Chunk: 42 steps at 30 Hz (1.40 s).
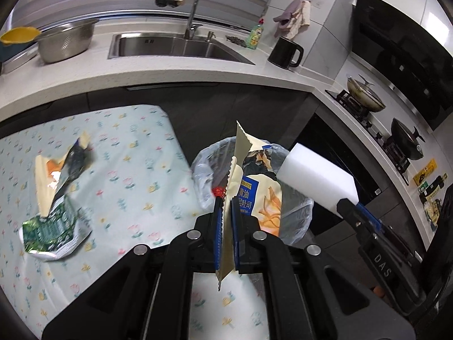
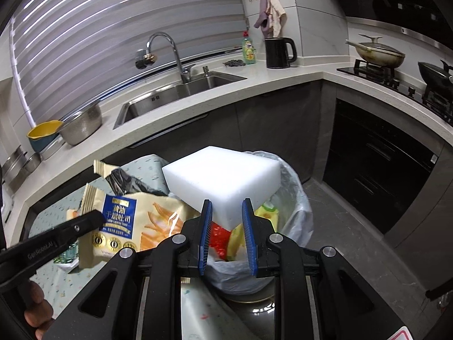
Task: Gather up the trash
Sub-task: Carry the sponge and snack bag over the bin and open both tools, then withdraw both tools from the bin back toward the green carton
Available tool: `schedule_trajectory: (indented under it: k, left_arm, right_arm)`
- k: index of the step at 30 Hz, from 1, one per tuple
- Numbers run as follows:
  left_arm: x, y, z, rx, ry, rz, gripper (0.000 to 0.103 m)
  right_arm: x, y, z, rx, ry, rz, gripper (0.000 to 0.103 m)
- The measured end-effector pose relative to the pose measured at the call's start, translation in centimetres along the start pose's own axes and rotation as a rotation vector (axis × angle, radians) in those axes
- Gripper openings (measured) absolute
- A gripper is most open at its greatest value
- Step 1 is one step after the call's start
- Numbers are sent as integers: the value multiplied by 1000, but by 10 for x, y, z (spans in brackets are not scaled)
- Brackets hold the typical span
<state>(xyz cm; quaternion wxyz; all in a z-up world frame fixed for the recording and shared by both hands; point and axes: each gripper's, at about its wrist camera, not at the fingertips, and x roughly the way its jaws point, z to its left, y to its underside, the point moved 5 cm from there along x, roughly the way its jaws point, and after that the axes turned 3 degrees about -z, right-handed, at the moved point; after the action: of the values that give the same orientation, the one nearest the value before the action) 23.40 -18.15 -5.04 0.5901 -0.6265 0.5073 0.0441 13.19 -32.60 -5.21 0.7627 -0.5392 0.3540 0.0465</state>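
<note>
The left gripper [image 1: 225, 198] pinches the thin, floppy bread wrapper [image 1: 254, 189] by its edge and the right gripper [image 2: 226, 212] squeezes a light, squishy white foam block [image 2: 223, 175] at one corner, both above the lined trash bin [image 2: 294, 187]

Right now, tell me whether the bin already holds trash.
Holds trash: red and yellow wrappers lie inside the lined bin.

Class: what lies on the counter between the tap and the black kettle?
In the right wrist view, a green dish-soap bottle and a dark scrubber.
</note>
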Motion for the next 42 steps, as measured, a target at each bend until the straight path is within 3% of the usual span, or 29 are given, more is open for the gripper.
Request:
schedule_trajectory:
  k: [10,18,20,22,29,42]
  left_arm:
    - [45,-22,-37,66,14,6,6]
    - [62,-21,-36,74,-9,20,10]
    - [65,-21,-33,70,-30,23,27]
    - [66,-21,-29,59,-36,24,38]
    - [57,-25,-17,50,-59,-1,59]
    - [36,-22,15,18,-114,-23,60]
  right_arm:
    - [24,-1,-36,30,62,24,20]
    - [44,4,-36,19,65,49,20]
    - [49,4,-33,13,60,54,20]
    - [53,3,-29,8,56,60,21]
    - [65,1,-13,-5,17,82,25]
    - [52,2,16,-23,-5,65,33]
